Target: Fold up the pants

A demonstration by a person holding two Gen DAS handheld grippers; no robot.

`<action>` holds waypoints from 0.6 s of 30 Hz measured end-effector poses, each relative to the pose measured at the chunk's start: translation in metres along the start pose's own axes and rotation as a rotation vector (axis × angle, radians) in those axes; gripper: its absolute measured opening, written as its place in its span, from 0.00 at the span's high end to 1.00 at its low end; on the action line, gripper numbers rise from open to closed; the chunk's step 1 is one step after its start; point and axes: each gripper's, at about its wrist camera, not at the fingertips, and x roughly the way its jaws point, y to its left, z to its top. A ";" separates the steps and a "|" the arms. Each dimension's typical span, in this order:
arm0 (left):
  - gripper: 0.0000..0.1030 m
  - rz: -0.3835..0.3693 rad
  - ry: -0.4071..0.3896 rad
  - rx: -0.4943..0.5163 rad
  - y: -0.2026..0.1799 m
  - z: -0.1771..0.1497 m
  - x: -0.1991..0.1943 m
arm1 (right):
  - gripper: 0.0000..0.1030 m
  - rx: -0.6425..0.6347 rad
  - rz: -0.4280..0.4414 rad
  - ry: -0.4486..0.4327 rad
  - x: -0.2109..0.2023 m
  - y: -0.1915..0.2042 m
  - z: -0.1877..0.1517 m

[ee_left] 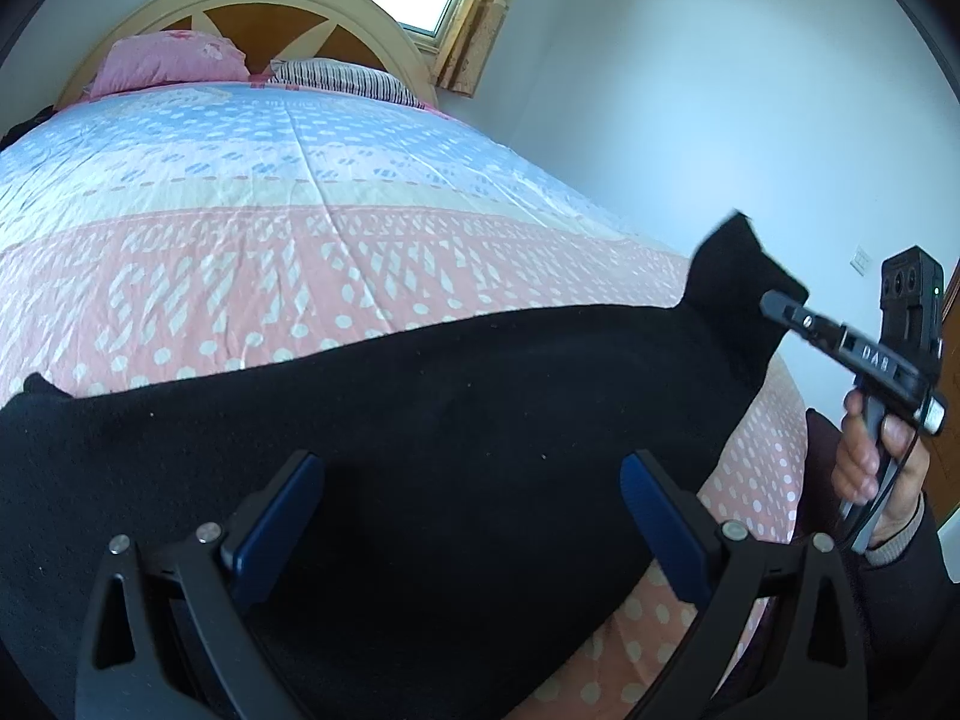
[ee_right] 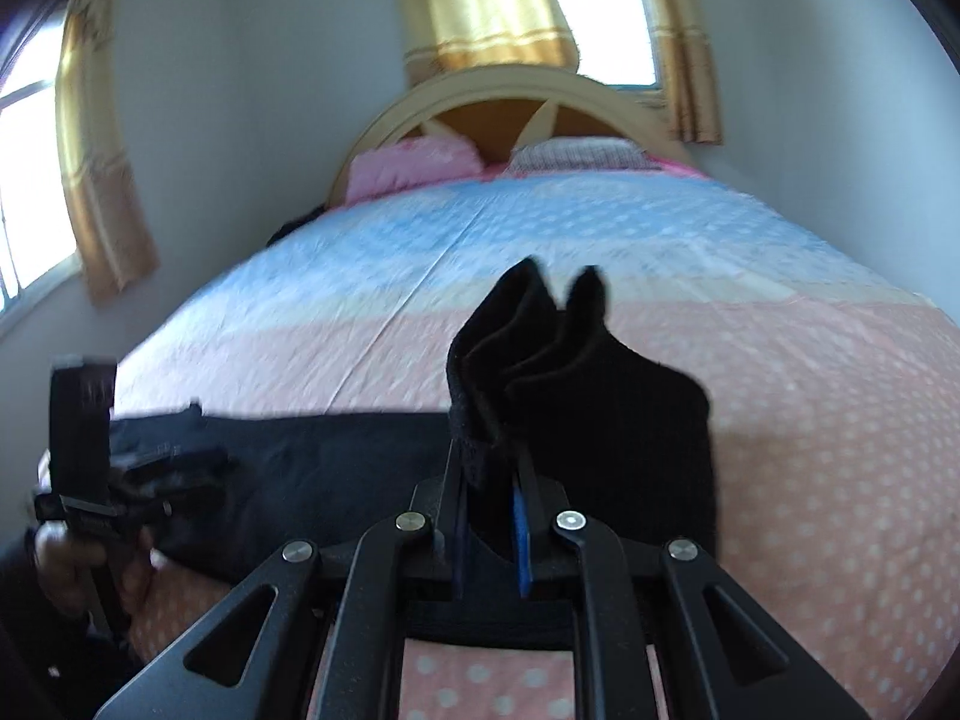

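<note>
Across the near edge of the bed (ee_left: 312, 192), the black pants (ee_left: 384, 396) lay stretched in a long band over the pink dotted part of the quilt (ee_right: 810, 420), well short of the pink pillow (ee_left: 168, 63) and the striped pillow (ee_left: 342, 79) at the headboard (ee_right: 510, 90).

The right gripper (ee_right: 489, 540) had its jaws drawn almost together on one end of the pants, and a bunched tuft of black cloth stood up above them, lifted clear of the quilt. In the left wrist view the same end rose as a dark peak at the bed's right-hand side, pinched in that tool's tip, with the person's hand (ee_left: 876, 456) on its handle.

The left gripper (ee_left: 471, 528) hovered over the middle of the pants with its blue pads (ee_left: 279, 534) spread wide apart and nothing between them; whether the pads touched the cloth could not be told.

The step in hand looked like a lengthwise fold: one end raised, ready to be carried over toward the other end near the bed's left side. The next move likely called for the left gripper to press or pin the cloth at the fold line while the right one swept its end across and laid it down with edges matched. Loose layers in the tuft might slip or land uneven.
</note>
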 end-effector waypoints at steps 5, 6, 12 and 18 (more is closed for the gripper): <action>0.01 -0.011 0.003 -0.014 0.001 0.000 -0.001 | 0.86 -0.081 0.029 0.155 0.034 0.014 -0.029; 0.01 -0.006 0.002 -0.012 0.000 0.001 -0.001 | 0.86 -0.088 0.035 0.161 0.033 0.013 -0.032; 0.01 -0.030 0.039 0.037 -0.024 0.012 -0.001 | 0.60 0.033 0.163 0.052 -0.002 -0.029 -0.027; 0.01 -0.078 0.132 0.089 -0.061 0.036 0.039 | 0.51 0.304 0.195 -0.089 -0.023 -0.081 -0.024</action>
